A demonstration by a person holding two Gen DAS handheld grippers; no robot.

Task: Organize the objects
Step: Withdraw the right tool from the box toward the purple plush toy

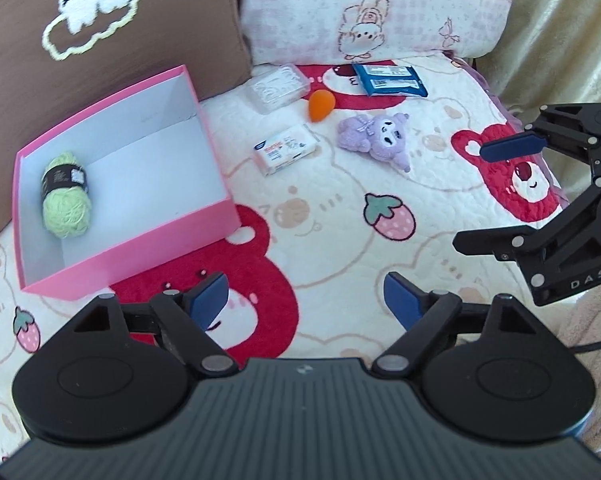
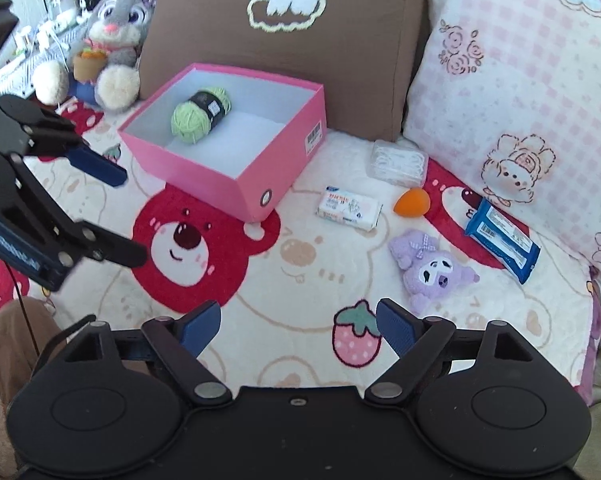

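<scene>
1. Hovering over the bear-print blanket [image 1: 340, 216], the left gripper [image 1: 306, 300] gapes wide and empty; a green yarn ball [image 1: 65, 196] lies in the pink box [image 1: 140, 256] by the brown cushion [image 1: 112, 40].
2. Right wrist view: the right gripper [image 2: 298, 326] is wide, empty; purple plush [image 2: 428, 268], orange sponge [image 2: 412, 201], tissue pack [image 2: 349, 208] and blue packet [image 2: 502, 240] lie toward the blanket's right edge.

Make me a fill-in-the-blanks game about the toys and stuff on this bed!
1. The green yarn ball lies inside the ____ box.
2. The plush toy with a bow is ____ in colour.
3. The egg-shaped sponge is ____.
4. Neither the left gripper nor the right gripper holds anything; both have their jaws ____.

Missing words: pink; purple; orange; open
</scene>
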